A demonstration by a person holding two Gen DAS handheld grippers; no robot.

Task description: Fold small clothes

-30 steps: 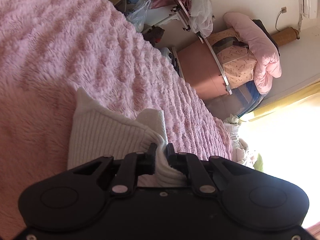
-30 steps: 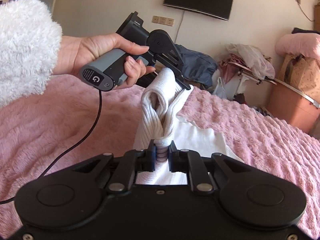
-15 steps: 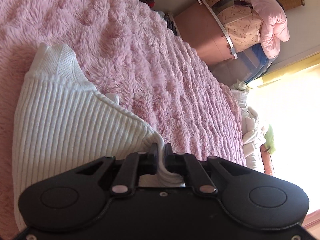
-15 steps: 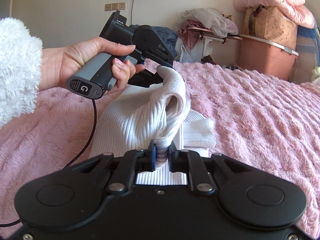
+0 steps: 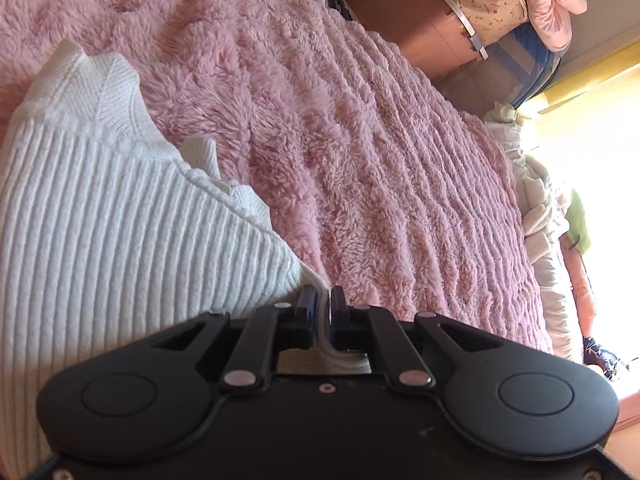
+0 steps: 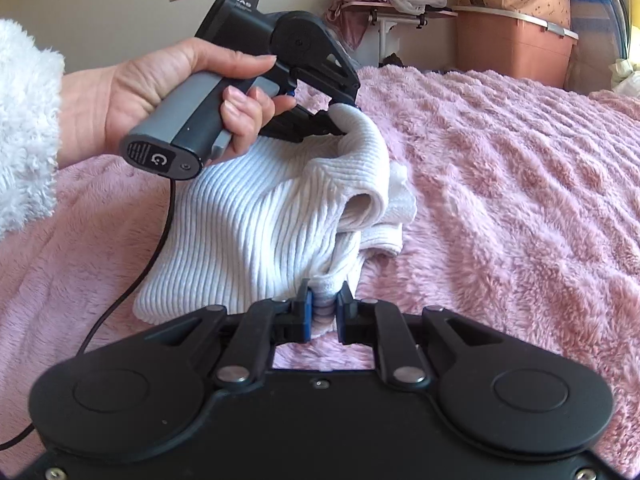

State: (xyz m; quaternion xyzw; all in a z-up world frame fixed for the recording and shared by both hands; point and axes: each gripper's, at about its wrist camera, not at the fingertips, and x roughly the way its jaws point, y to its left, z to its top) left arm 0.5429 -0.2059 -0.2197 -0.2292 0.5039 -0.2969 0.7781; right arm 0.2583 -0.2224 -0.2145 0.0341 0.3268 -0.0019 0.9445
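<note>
A small white ribbed knit garment (image 6: 256, 224) lies partly folded on a pink fluffy blanket (image 6: 500, 200). My right gripper (image 6: 323, 304) is shut on one bunched edge of it, low over the blanket. My left gripper (image 6: 340, 128), held in a hand, is shut on the opposite edge and holds it a little higher. In the left wrist view the left gripper (image 5: 322, 304) pinches a thin fold of the white garment (image 5: 120, 220), which spreads to the left over the blanket (image 5: 380, 140).
A pink storage box (image 6: 516, 48) with bedding stacked on it stands past the bed's far edge. A small table (image 6: 384, 12) piled with clothes and bags is beside it. The left gripper's black cable (image 6: 132, 288) trails over the blanket. A bright window (image 5: 600, 160) is at the right.
Both grippers have come down with the garment still in them. The garment's lifted part has been laid over its lower part and now rests flatter on the blanket.
</note>
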